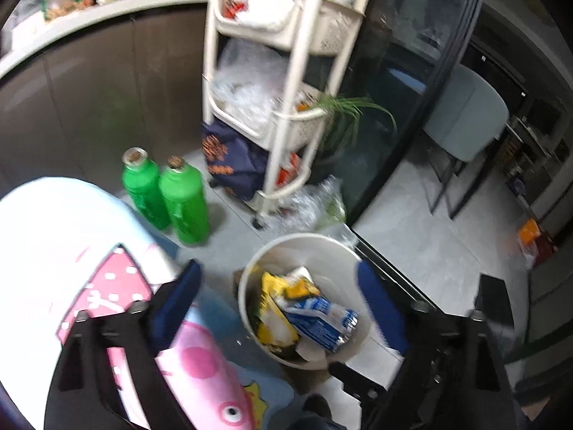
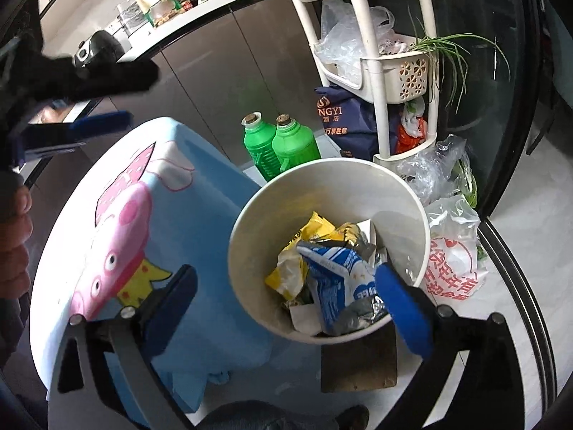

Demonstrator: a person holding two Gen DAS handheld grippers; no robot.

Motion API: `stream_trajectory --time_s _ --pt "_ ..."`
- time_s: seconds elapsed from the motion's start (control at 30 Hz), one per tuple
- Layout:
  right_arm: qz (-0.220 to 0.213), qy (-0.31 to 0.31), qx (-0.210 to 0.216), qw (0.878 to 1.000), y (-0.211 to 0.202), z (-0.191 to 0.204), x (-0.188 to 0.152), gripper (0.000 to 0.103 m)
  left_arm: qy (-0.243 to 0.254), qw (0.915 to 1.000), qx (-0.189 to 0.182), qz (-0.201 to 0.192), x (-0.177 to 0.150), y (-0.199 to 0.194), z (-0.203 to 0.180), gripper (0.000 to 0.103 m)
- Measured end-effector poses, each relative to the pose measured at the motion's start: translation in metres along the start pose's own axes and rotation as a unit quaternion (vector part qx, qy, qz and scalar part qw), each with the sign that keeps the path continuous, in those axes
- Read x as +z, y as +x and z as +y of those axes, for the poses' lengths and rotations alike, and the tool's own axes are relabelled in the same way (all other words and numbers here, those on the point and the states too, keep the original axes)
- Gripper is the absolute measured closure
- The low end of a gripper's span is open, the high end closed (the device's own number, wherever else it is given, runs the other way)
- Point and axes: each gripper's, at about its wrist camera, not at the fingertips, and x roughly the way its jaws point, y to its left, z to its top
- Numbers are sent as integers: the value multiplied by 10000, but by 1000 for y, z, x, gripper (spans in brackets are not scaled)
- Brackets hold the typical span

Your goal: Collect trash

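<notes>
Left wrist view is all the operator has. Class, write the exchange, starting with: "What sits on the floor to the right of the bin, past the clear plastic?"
Observer: A white plastic bag with red print sits beside the bin.
Operator: Anything on the counter past the food packets?
Observer: A black appliance stands near the edge of the counter.
Operator: Can you read the navy bag under the rack?
Observer: Yes, the navy bag shows the letters "NGYI".
</notes>
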Motion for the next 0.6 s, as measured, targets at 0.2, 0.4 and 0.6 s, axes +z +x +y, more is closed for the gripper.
stream_trajectory --time_s 0.2,0.4,0.6 --pt "-70 -205 -234 9995 -21 21 0 3 -272 9992 192 -239 -7 -36 12 8" --pt "-234 -429 -342 9982 -57 54 7 3 -510 9954 621 -518 -25 -93 30 8" --pt "-594 -628 -215 9960 -104 103 20 3 -924 9860 1217 -662 -52 -156 56 8"
